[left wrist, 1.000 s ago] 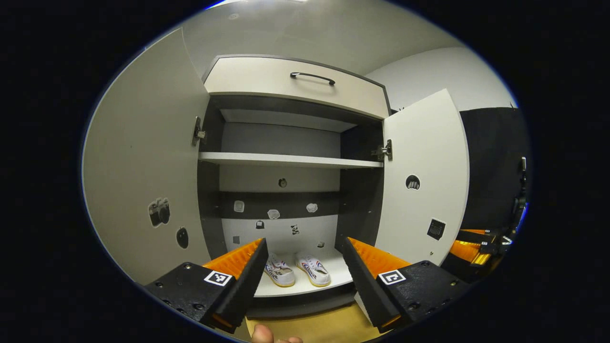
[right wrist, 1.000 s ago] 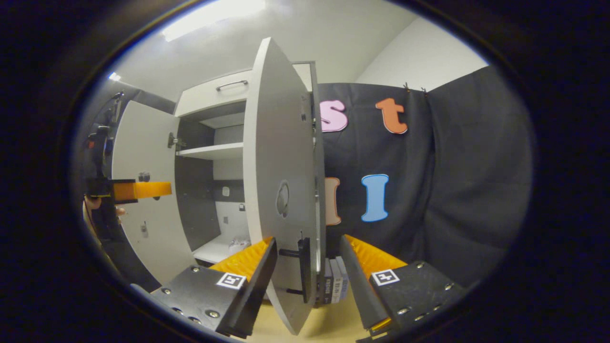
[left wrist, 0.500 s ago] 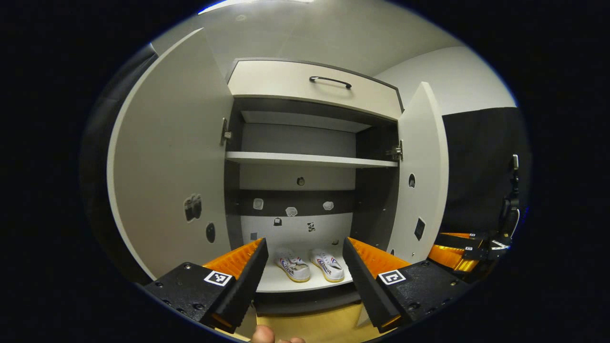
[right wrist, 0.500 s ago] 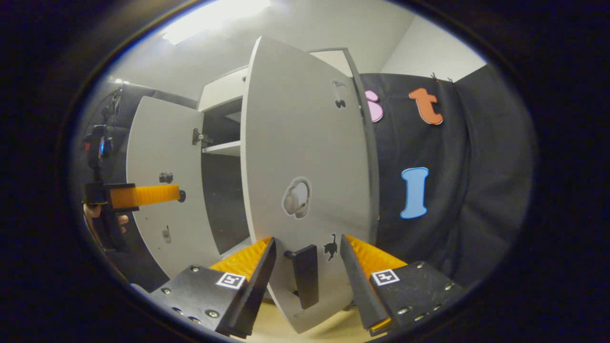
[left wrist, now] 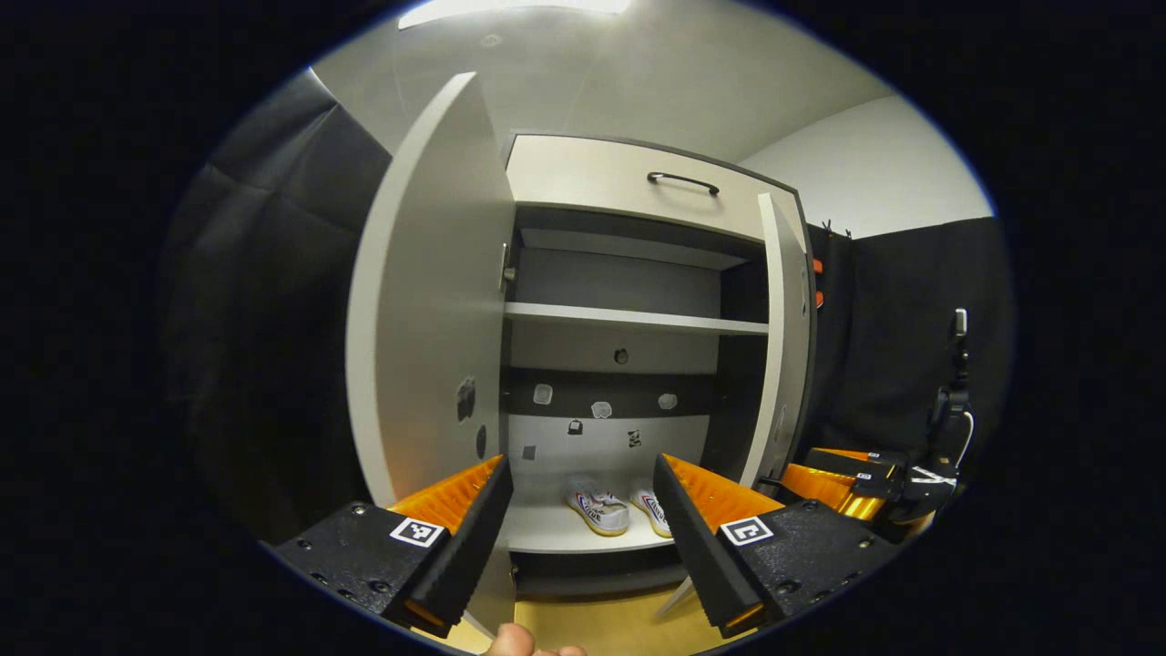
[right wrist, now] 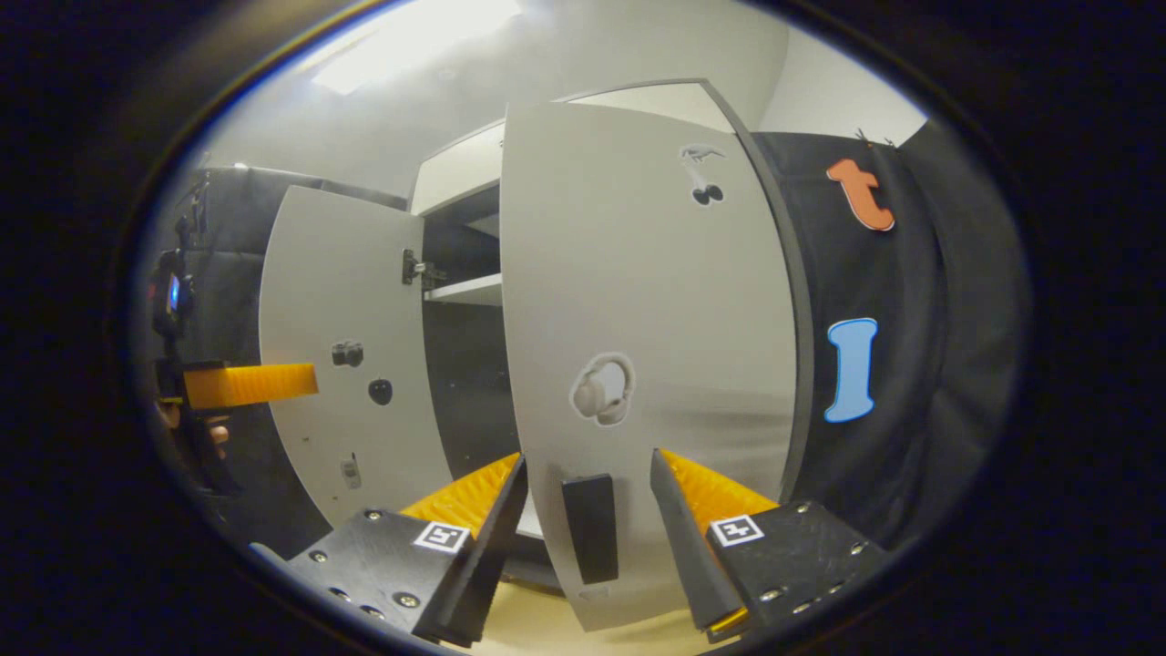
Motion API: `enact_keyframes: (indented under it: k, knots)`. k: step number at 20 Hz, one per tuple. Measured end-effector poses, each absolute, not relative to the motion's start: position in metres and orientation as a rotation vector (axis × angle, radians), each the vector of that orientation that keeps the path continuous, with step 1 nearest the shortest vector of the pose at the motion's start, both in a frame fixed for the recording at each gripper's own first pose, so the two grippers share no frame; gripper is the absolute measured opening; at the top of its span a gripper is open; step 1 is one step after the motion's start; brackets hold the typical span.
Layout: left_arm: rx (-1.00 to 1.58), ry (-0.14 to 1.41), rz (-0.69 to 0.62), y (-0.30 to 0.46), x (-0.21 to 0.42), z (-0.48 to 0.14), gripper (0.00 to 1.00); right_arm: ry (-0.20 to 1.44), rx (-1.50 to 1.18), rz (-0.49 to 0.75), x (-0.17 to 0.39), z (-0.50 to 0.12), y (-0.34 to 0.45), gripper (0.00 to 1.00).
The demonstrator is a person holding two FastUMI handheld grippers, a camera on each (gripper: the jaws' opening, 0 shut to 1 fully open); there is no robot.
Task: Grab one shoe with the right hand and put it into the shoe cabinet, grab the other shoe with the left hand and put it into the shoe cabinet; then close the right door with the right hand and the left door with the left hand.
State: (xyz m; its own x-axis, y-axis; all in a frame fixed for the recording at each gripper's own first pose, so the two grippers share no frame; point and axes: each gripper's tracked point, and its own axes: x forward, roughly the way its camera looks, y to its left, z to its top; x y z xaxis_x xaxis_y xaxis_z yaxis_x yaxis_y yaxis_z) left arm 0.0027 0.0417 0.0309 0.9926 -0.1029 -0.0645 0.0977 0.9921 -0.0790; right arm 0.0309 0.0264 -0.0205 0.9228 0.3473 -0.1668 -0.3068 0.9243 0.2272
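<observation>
Flat matte right door (right wrist: 638, 301) bears a blocky handle (right wrist: 589, 527).

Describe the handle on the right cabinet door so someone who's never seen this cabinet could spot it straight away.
Find the tall pale shoe cabinet against the black cloth wall, both doors swung open. On the outer face of the right door, low down near its free edge, sits a dark upright bar handle. Unlike the flat stickers above it, it stands proud of the panel, between the right tool's open fingers.

Both tools held level with fingers spread wide, left tool (left wrist: 581, 510) and right tool (right wrist: 583, 510).
</observation>
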Motion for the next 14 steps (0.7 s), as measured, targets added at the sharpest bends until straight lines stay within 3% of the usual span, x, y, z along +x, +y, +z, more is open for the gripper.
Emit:
enact_keyframes:
  k: [1,3,10,11,13,14]
  knots:
    - [-0.078,0.067,-0.101,0.044,-0.006,0.034,0.94,0.207,0.206,0.346,0.033,-0.019,0.029,0.76]
    - [-0.067,0.055,-0.080,0.054,-0.022,0.043,0.95,0.204,0.214,0.356,0.036,-0.016,0.032,0.81]
    - [-0.011,0.006,0.137,0.130,-0.069,0.064,0.94,0.206,0.225,0.341,0.047,-0.016,0.030,0.76]
    - [-0.011,0.011,0.162,0.139,-0.071,0.062,0.94,0.207,0.223,0.337,0.047,-0.017,0.029,0.81]
    - [-0.016,0.027,0.196,0.157,-0.068,0.056,0.93,0.207,0.220,0.329,0.047,-0.016,0.028,0.81]
    - [-0.018,0.036,0.204,0.164,-0.064,0.052,0.94,0.206,0.218,0.325,0.047,-0.016,0.027,0.76]
